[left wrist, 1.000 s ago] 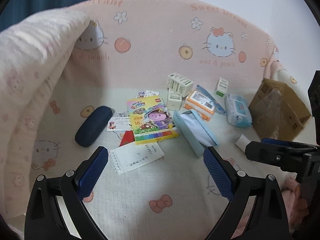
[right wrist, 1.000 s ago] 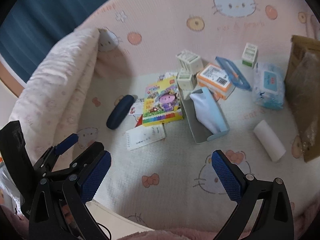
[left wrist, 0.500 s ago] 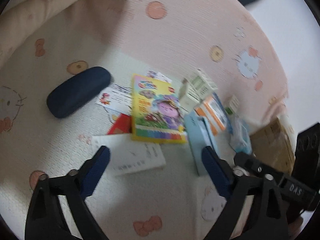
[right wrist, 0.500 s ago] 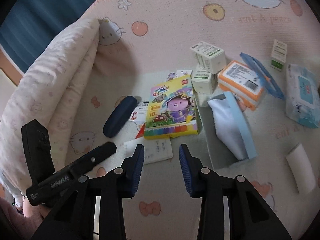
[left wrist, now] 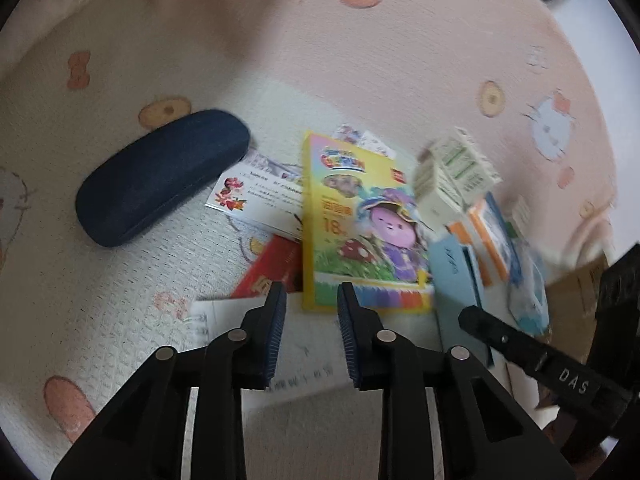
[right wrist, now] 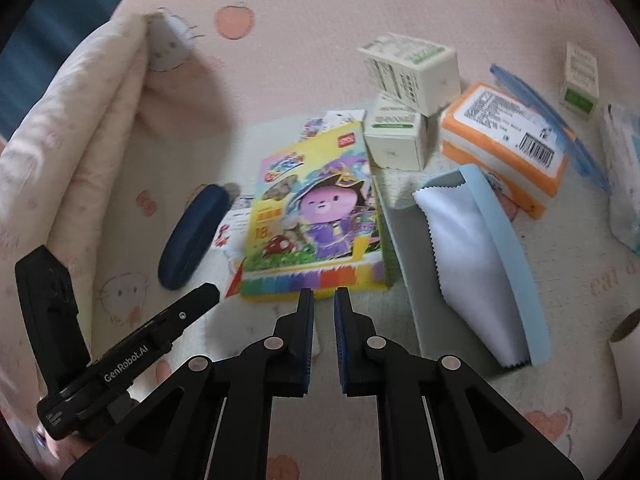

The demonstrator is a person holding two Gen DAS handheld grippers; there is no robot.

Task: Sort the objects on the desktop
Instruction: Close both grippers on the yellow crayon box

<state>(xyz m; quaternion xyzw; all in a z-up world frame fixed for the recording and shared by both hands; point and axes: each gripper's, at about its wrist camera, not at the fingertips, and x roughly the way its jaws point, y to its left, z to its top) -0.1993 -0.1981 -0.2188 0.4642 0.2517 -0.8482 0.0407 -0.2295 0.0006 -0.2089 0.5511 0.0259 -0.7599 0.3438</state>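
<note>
The left gripper [left wrist: 310, 296] is closing its jaws with nothing between them, hovering over a white notepad [left wrist: 288, 368]. Just ahead of its tips is lying the yellow crayon box [left wrist: 360, 236], with a red packet [left wrist: 272, 270] ahead to the left and a dark blue glasses case [left wrist: 160, 180] further left. The right gripper [right wrist: 323, 300] is holding its jaws together, empty, the crayon box's near edge just ahead and an open light-blue case [right wrist: 460, 256] sitting to the right.

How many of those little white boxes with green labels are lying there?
3. Two are stacked behind the crayon box: top one, lower one. A third stands apart at far right. Others may be hidden.
</note>
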